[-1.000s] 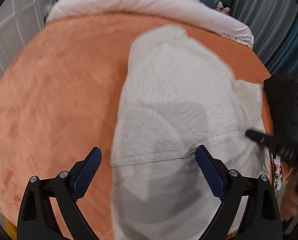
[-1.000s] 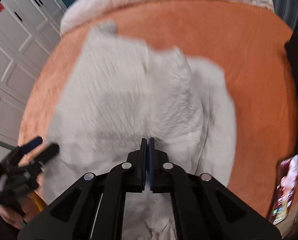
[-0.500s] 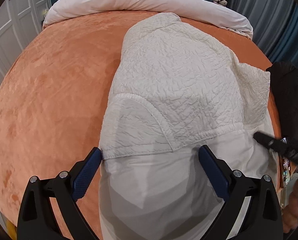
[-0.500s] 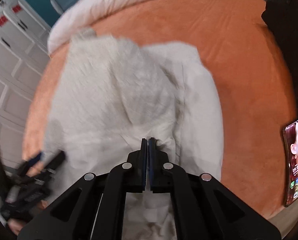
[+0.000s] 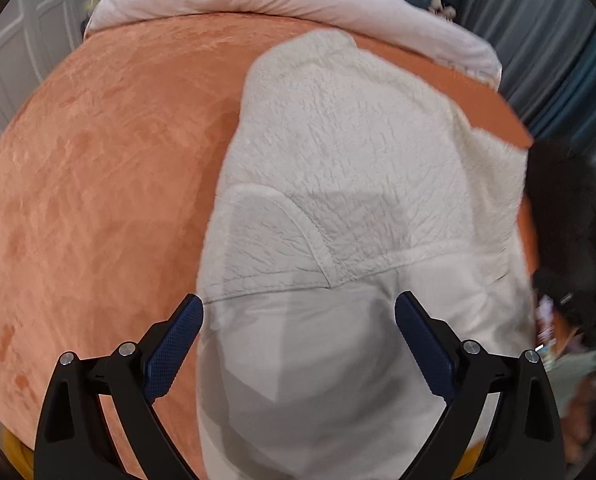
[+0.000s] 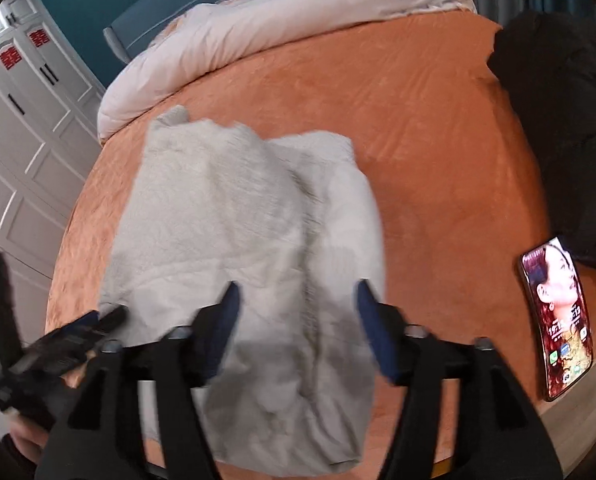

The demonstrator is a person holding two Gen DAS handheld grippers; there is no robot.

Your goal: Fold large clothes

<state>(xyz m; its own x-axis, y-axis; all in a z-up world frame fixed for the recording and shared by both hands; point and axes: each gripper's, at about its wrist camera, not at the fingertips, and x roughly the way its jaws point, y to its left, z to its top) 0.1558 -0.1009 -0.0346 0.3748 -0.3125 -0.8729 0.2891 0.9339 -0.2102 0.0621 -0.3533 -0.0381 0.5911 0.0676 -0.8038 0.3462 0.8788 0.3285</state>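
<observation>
A large white textured garment (image 5: 337,184) lies partly folded on the orange bed cover (image 5: 98,168), its smooth lining showing at the near end. My left gripper (image 5: 299,320) is open just above the garment's near hem, holding nothing. In the right wrist view the same garment (image 6: 238,216) lies on the bed (image 6: 437,140). My right gripper (image 6: 296,304) is open over its near end, empty. The left gripper also shows at the lower left of the right wrist view (image 6: 70,336).
A phone (image 6: 557,320) with a lit screen lies at the bed's right edge. A black garment (image 6: 557,120) is piled at the far right. A rolled pale duvet (image 6: 278,28) runs along the far side. White wardrobe doors (image 6: 18,140) stand left.
My right gripper has opened and let go of the white garment, which now lies flat. The left gripper stays open and has barely shifted.
</observation>
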